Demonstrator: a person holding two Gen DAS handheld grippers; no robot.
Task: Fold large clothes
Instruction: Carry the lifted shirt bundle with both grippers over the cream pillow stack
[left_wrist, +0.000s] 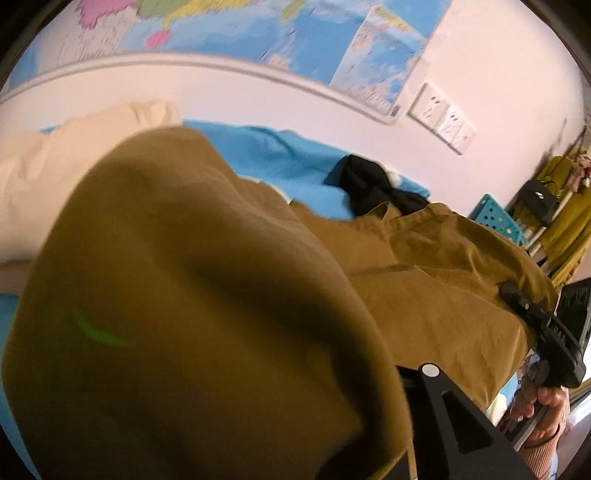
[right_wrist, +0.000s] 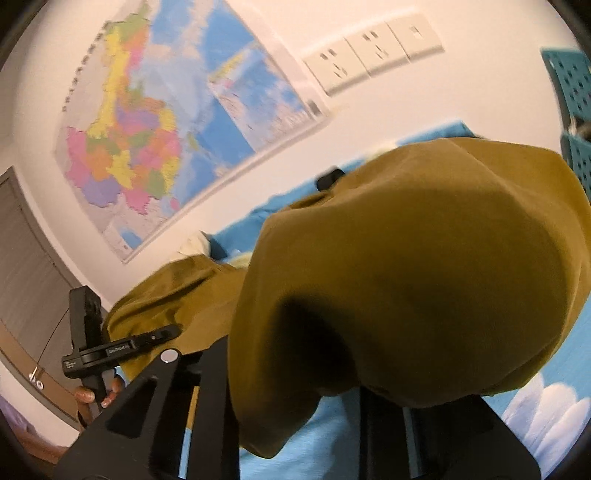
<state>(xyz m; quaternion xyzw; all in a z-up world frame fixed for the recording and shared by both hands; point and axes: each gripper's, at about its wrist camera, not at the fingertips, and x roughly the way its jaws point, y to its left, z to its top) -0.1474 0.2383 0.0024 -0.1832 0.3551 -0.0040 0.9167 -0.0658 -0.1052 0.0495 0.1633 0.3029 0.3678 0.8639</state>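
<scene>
A large mustard-brown garment (left_wrist: 424, 288) lies over a blue bedsheet (left_wrist: 280, 155). A raised fold of it (left_wrist: 177, 295) drapes over my left gripper and hides its fingertips. My right gripper (left_wrist: 517, 299) shows at the far right of the left wrist view, shut on the garment's edge. In the right wrist view the garment (right_wrist: 424, 266) bulges over the right gripper's fingers and hides them. My left gripper (right_wrist: 162, 334) shows at lower left there, pinching the garment's edge.
A black cloth (left_wrist: 373, 184) lies on the sheet behind the garment. A cream pillow (left_wrist: 74, 147) is at the left. A teal perforated basket (left_wrist: 498, 218) stands at the right. A map (right_wrist: 166, 122) and wall sockets (right_wrist: 373, 48) are on the wall.
</scene>
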